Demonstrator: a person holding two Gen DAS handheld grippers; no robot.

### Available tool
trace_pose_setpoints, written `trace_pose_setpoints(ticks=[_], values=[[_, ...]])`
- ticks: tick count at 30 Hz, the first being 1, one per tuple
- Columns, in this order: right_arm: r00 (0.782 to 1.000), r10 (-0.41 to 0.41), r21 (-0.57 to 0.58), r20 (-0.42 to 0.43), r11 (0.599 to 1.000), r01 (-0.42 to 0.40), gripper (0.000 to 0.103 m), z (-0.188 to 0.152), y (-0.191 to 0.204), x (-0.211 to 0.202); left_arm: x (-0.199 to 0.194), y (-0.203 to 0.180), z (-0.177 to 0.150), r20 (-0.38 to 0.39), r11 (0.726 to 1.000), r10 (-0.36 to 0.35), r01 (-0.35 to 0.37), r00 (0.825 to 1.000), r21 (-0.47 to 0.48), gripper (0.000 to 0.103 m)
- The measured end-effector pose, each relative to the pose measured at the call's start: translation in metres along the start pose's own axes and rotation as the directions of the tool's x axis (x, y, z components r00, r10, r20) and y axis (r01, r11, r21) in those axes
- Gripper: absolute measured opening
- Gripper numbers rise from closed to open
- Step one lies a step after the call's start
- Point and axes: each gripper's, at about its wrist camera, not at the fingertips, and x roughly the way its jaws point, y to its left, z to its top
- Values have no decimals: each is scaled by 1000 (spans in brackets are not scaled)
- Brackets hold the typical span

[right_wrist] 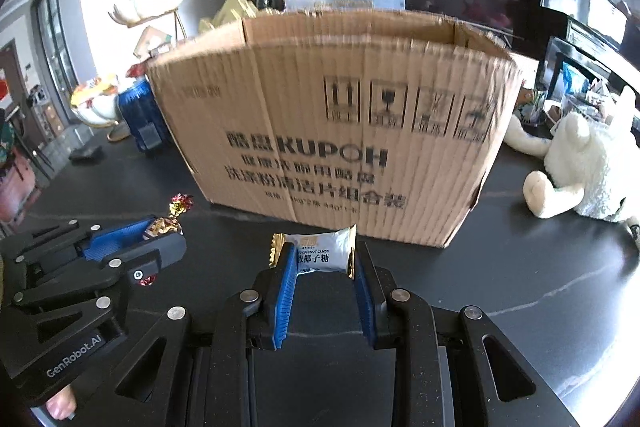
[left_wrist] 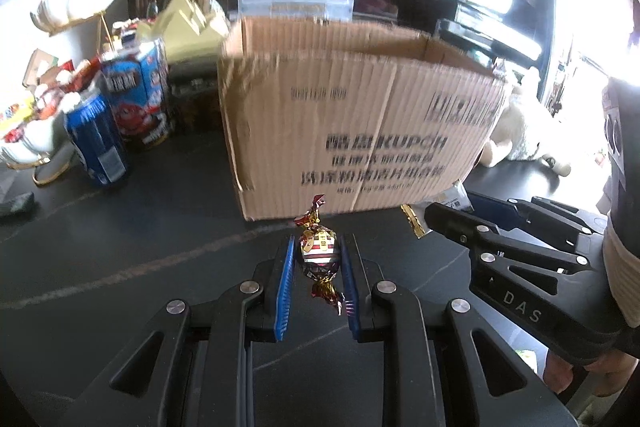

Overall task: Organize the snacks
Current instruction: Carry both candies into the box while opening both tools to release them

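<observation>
both sweets are picked up, neither boxed yet: left hand-held gripper (left_wrist: 318,257) pinches a red-gold foil-wrapped candy (left_wrist: 319,253), right hand-held gripper (right_wrist: 325,259) pinches a white coconut candy packet (right_wrist: 320,253), both before the open brown cardboard box (right_wrist: 340,131) on the dark worktop (right_wrist: 540,267).

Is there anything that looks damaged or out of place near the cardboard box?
Yes, in small ways. The cardboard box has a ragged, torn upper rim, and its left edge is frayed. A white plush toy lies on the dark table right of the box, which is odd among snacks. Nothing looks spilled.
</observation>
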Motion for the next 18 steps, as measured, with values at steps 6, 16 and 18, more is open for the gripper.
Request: trace_pose_setpoints(ticks=[6, 16, 18], values=[[995, 19, -12, 101, 1000, -18, 29, 18, 12, -32, -24, -5, 17, 50, 1000, 11, -12, 999, 11, 23], [984, 27, -6, 173, 1000, -26, 29, 39, 13, -63, -48, -12, 56, 83, 999, -14, 10, 996, 49, 23], [982, 14, -3, 186, 1000, -14, 29, 47, 11, -69, -51, -14, 65, 86, 998, -20, 15, 996, 65, 23]])
